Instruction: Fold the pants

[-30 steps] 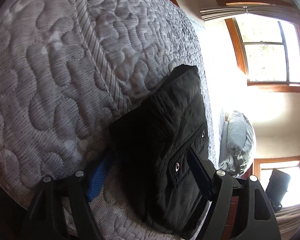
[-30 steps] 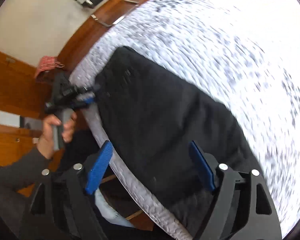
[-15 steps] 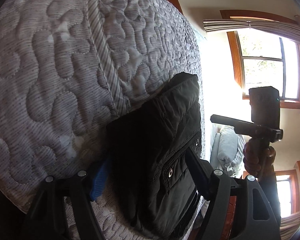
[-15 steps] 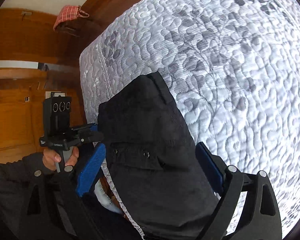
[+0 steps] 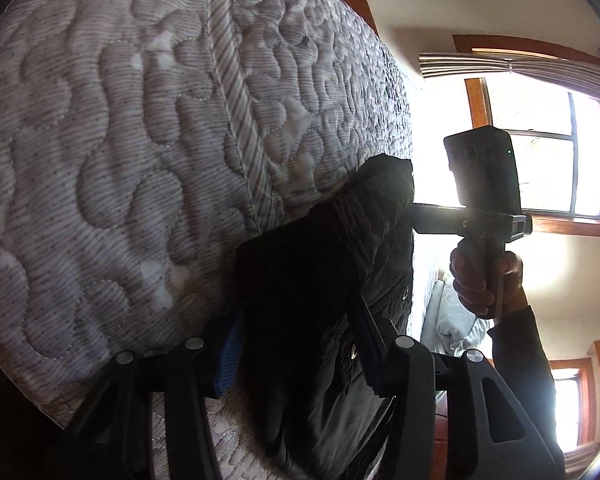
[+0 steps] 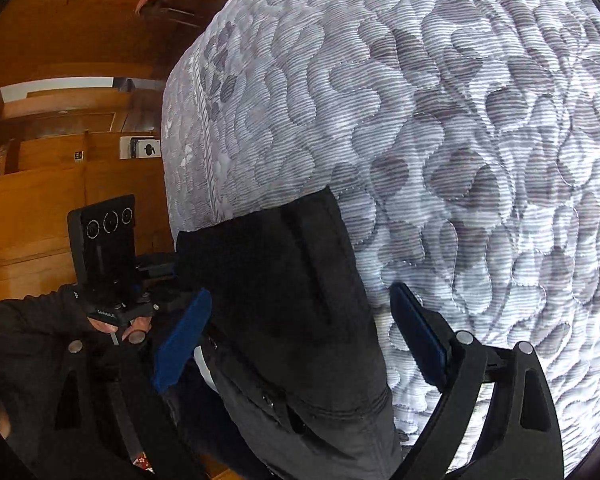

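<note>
Left wrist view: a quilted grey mattress [image 5: 140, 152] fills the frame. On it, at the near corner, lie black pants [image 5: 332, 280], already doubled into a thick bundle that overhangs the mattress edge. The left claw [image 5: 296, 354] straddles the bundle with its jaws spread, gripping nothing. In the right wrist view the right claw [image 6: 300, 344] also stands released, one finger each side of the pants [image 6: 284, 288], near their folded end on the mattress [image 6: 460, 120]. To finish the fold well, I judge each claw should close on all layers together at the edge, lift evenly, and lay the bundle fully onto the mattress so nothing slides off.
</note>
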`<state>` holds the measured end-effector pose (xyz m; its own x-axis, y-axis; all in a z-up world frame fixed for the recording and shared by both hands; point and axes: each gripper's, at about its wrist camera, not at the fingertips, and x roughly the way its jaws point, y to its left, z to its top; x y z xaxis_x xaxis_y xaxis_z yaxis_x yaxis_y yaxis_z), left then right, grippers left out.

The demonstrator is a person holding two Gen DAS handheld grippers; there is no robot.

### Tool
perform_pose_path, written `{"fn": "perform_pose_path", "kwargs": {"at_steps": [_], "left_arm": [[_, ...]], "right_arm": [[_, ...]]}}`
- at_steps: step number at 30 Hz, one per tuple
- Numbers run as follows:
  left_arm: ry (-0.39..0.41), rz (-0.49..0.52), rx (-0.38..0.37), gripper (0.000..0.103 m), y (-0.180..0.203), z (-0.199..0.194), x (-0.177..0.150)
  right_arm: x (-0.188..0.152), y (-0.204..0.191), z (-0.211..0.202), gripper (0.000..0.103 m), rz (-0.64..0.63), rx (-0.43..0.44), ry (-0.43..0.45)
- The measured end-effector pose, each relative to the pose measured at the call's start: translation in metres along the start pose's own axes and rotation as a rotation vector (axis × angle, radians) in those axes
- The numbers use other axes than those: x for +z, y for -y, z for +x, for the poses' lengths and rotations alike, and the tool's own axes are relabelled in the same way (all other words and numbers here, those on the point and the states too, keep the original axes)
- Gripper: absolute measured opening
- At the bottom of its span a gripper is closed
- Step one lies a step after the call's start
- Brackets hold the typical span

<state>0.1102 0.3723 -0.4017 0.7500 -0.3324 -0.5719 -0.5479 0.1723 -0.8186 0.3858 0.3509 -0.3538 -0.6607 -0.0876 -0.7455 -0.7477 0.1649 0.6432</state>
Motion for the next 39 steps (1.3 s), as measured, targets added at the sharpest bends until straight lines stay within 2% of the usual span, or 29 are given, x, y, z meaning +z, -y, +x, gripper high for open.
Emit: {"fn": "perform_pose_path", "kwargs": {"at_steps": [1,5,12,18,26,39], "left_arm": [[0.001,-0.004,0.002,0.048,0.0,0.0,0.0],[0.009,-0.015,0.002,0.041,0.0,-0.004,-0.003],[0.019,-0.007,-0.017,0.035,0.003,-0.011,-0.01],[0.027,0.054,-0.024,0.031,0.024,-0.021,-0.016],[0.037,0.17,-0.048,0.03,0.07,-0.042,-0.029],[0.031,0.433,-0.075,0.029,0.167,-0.065,-0.084]], "right_arm": [[0.002,0.0,0.002,0.091,-0.003,-0.002,-0.003],[0.0,0.002,-0.001,0.052,-0.002,0.01,-0.01],[-0.01,-0.016,-0.015,0.033,-0.021,-0.052,0.005],[-0.024,-0.042,-0.035,0.027,-0.036,-0.117,0.029],[-0.057,-0.081,-0.068,0.027,-0.029,-0.225,0.076],[-0.157,-0.133,-0.124,0.027,0.029,-0.365,0.217]]}}
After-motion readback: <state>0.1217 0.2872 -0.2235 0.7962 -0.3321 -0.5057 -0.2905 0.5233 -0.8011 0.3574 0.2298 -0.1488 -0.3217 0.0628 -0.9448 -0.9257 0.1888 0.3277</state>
